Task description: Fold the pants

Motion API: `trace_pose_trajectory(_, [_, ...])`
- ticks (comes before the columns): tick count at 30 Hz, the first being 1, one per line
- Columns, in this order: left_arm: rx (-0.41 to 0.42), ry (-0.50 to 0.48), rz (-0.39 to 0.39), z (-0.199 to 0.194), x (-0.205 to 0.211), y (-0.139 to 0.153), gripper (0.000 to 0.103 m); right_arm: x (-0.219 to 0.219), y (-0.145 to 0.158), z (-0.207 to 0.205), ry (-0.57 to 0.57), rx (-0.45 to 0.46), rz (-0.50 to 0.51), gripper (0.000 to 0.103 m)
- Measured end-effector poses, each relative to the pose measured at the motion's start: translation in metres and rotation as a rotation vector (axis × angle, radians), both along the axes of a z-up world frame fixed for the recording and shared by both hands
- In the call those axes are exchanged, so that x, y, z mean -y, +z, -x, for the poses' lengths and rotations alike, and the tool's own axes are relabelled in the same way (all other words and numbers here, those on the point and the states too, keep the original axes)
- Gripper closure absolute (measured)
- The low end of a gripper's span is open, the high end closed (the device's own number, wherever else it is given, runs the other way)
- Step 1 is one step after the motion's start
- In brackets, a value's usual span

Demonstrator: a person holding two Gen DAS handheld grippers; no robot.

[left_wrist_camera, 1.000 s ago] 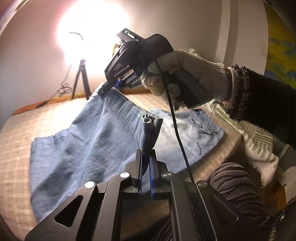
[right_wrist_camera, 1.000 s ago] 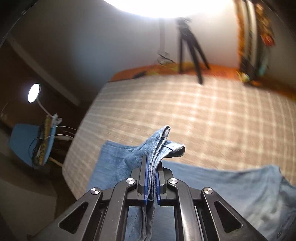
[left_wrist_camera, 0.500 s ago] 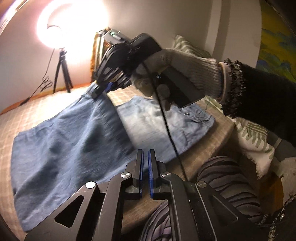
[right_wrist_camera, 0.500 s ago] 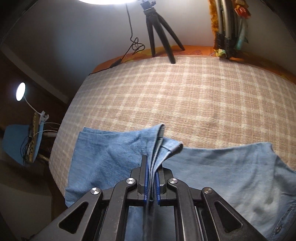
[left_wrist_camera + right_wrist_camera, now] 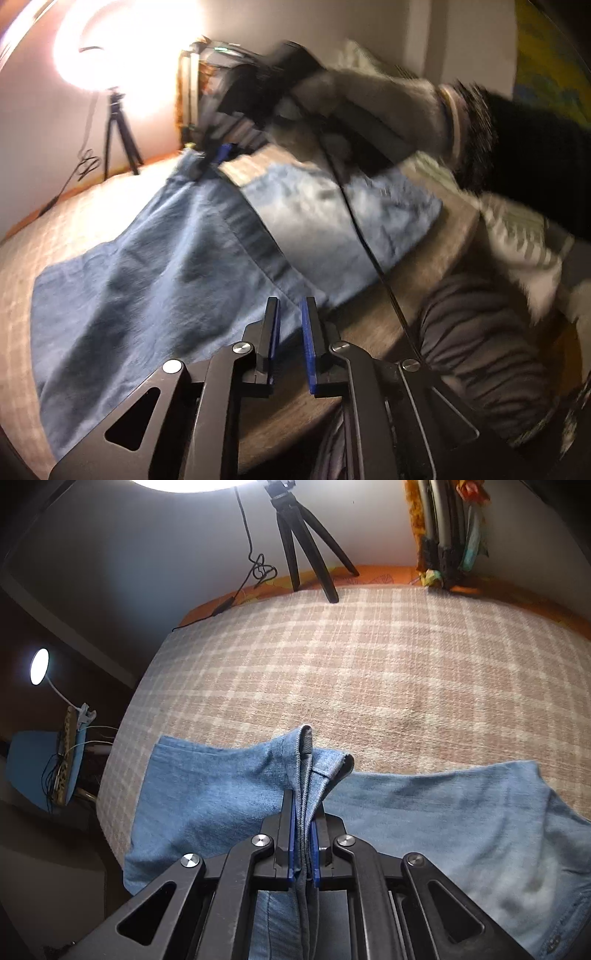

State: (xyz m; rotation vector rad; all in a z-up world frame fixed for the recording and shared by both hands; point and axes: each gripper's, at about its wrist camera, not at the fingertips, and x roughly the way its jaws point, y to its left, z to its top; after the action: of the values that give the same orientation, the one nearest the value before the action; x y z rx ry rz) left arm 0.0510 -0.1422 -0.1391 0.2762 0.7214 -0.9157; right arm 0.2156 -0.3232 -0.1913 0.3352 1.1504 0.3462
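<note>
1. On the bed [image 5: 369, 672], across its beige checked cover, we list one pair of blue denim pants [image 5: 155, 280], lying mostly flat with the leg part doubled over the seat part.
2. Left hand-held gripper [image 5: 290, 314]: a second ago we had it clenched on a bunched edge of the denim; its blue pads now stand apart with nothing between them, and it hovers just above the near edge of the fold. We judge the near corner as laid down.
3. Right hand-held gripper [image 5: 303, 834]: as before, clenched on a thick hem corner, several layers pinched and standing up in a ridge. Since a second ago we have lowered it toward the far side, close to the cover.
4. Meaning for the task: one half-fold is nearly set; the far corner is not yet let go.
5. Materials: soft faded denim, creased, with a stitched hem and a darker seam line; flat woven cover; rigid black gripper frames.
6. Also present: ring light on a tripod [image 5: 306, 539]; small desk lamp [image 5: 40, 666]. The left view is motion-blurred.
</note>
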Motion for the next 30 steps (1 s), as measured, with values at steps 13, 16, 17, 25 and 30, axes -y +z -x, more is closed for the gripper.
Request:
trace_pose_trajectory(13, [0.019, -0.068, -0.159, -0.012, 0.075, -0.031, 0.056, 0.013, -0.058, -0.024, 0.049, -0.066, -0.118, 0.098])
trace_pose_trajectory(16, [0.045, -0.095, -0.198, -0.009, 0.079, -0.035, 0.056, 0.019, -0.062, -0.026, 0.065, -0.078, -0.162, 0.098])
trace_pose_trajectory(17, [0.055, -0.105, -0.204, -0.007, 0.077, -0.033, 0.056, 0.020, -0.062, -0.027, 0.080, -0.082, -0.162, 0.099])
trace_pose_trajectory(25, [0.090, -0.076, -0.235, -0.016, 0.054, -0.017, 0.060, 0.013, -0.057, -0.033, 0.157, -0.092, -0.103, 0.098])
trace_pose_trajectory(30, [0.129, -0.131, -0.326, -0.015, 0.071, -0.030, 0.064, 0.012, -0.058, -0.033, 0.154, -0.092, -0.105, 0.098])
